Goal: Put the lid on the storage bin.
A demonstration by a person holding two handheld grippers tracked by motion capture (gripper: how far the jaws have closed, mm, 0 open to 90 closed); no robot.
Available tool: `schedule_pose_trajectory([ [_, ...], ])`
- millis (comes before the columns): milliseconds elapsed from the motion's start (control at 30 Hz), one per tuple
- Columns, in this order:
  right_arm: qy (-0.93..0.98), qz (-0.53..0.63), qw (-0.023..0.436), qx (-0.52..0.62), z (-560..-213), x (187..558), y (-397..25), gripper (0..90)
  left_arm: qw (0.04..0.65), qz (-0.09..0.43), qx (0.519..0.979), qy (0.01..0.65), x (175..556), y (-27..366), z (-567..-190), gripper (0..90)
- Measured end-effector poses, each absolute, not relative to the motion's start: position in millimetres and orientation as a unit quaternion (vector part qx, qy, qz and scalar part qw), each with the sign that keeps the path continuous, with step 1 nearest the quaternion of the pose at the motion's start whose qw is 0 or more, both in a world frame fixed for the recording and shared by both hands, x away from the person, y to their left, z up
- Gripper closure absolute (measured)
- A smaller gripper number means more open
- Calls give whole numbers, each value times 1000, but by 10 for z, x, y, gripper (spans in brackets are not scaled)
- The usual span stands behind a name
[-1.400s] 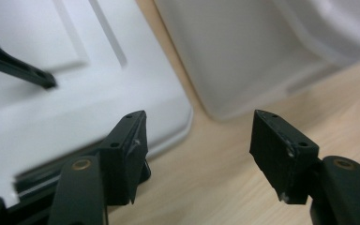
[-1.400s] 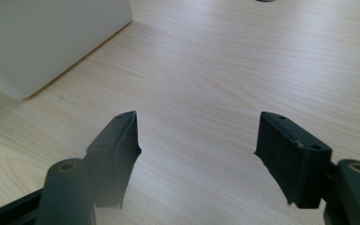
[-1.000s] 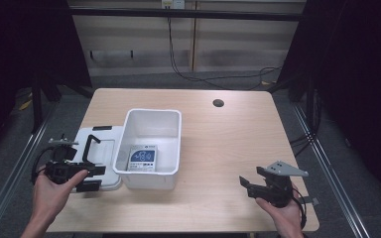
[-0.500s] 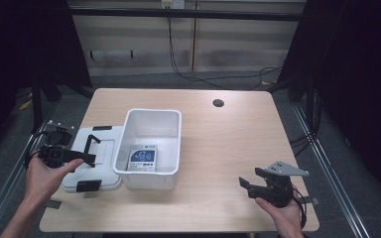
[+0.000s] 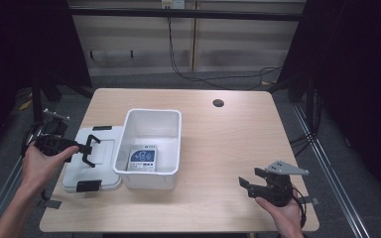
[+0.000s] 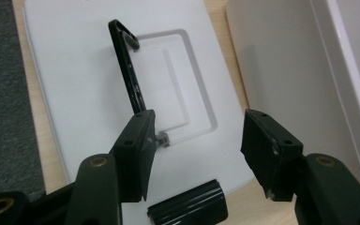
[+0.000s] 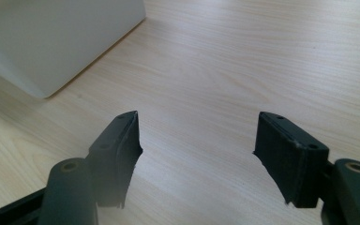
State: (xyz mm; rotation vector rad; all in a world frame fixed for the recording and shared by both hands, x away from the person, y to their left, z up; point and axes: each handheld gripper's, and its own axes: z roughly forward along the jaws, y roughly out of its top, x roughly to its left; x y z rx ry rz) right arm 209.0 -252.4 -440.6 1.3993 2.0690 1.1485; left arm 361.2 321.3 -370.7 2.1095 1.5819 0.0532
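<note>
Out on the left, the left gripper hangs over the white lid in the person's left hand, its jaws spread wide with nothing between them. From the left gripper view, the lid lies flat beneath and beyond the fingers, its raised rectangular panel showing in the gap between them, and a black latch on the lid's near edge sits just below that gap. Another slim black clip rises past the tip of the left-hand finger. Just beyond the other finger stands the side wall of the white bin. Moving across in the high view, the bin rests touching the lid's side, open-topped, with a blue-and-white packet lying on its floor. Further right, well apart from the bin, the right gripper is held low over the bare wooden table. Its fingers also stand wide apart, empty, only wood grain between them, with a corner of the bin up ahead beyond the left-hand finger.
</note>
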Motion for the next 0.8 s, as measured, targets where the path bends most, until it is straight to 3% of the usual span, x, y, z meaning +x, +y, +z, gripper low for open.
schedule_pose_trajectory([
  [267,741,406,193,499,-4410,2091,-2517,305,225,24,774,591,3748,3240,-3701,515],
  [567,743,398,195,501,-4416,2094,-2510,301,197,17,768,609,3928,3272,-3756,502],
  [800,746,396,195,499,-4417,2091,-2506,301,182,16,756,629,4001,3262,-3898,568],
])
